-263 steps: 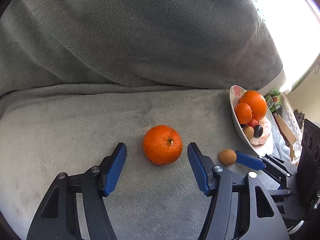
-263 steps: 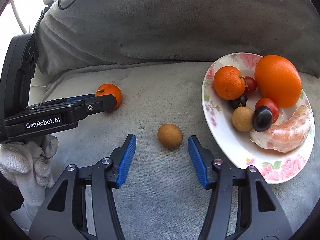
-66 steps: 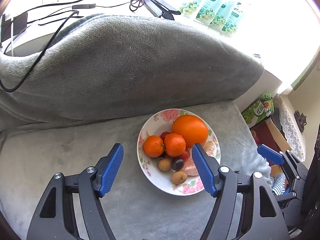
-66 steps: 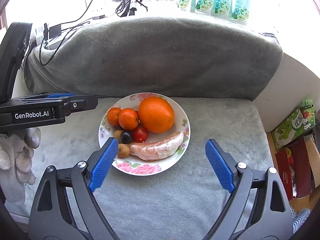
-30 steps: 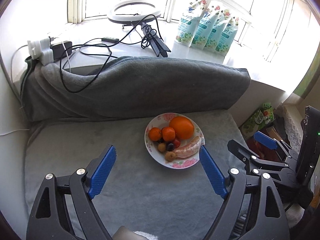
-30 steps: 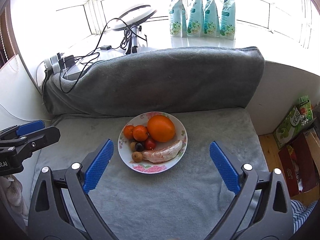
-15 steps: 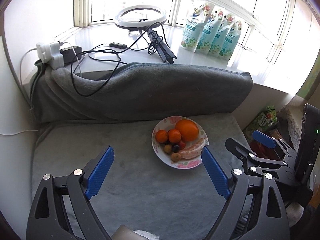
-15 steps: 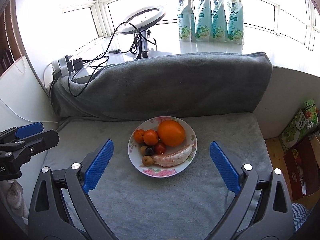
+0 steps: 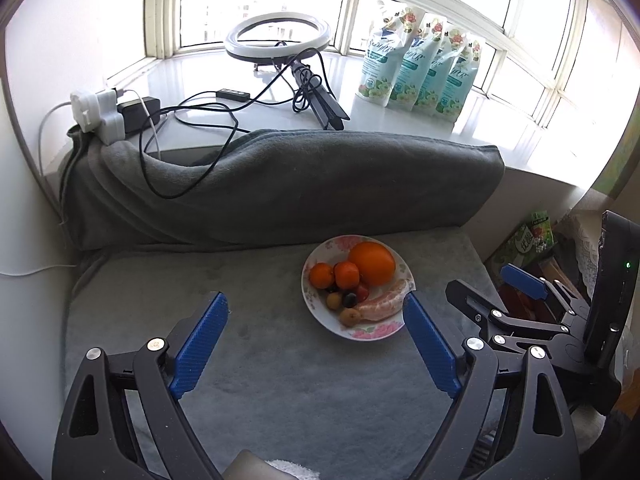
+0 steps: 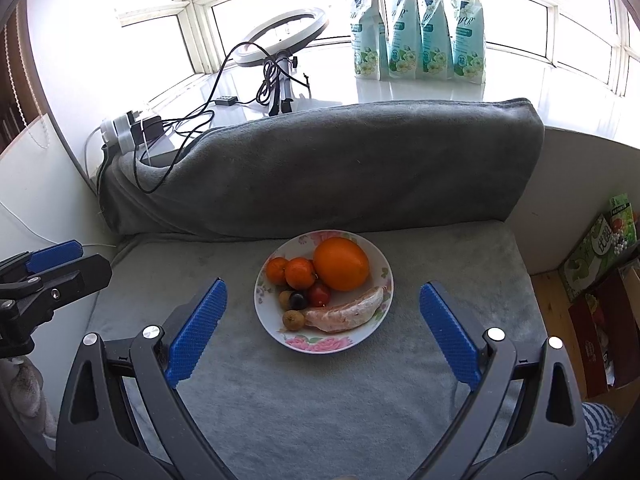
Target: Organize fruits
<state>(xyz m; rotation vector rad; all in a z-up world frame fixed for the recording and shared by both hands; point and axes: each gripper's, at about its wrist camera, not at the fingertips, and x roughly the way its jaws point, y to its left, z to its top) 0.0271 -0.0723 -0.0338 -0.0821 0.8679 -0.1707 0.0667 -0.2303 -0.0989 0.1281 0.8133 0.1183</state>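
Note:
A flowered plate (image 9: 372, 333) (image 10: 381, 260) sits on the grey blanket. It holds a big orange (image 9: 372, 263) (image 10: 341, 264), two small mandarins (image 9: 347, 275) (image 10: 299, 273), a peeled citrus segment (image 9: 382, 303) (image 10: 344, 314), a red tomato (image 10: 319, 294), a dark grape (image 10: 298, 300) and two brown longans (image 10: 293, 319). My left gripper (image 9: 316, 310) is open and empty, held back from the plate. My right gripper (image 10: 323, 296) is open and empty, well above and short of the plate.
A rolled grey blanket (image 10: 320, 168) forms a ridge behind the plate. The windowsill holds a ring light (image 9: 278, 40), cables, a power strip (image 9: 100, 114) and several refill pouches (image 10: 418, 24). Boxes (image 10: 600, 248) stand on the floor at right.
Both grippers have pulled back and up from the plate, which looks smaller now. Earlier the mandarin and longan lay on the blanket; now they are on the plate.

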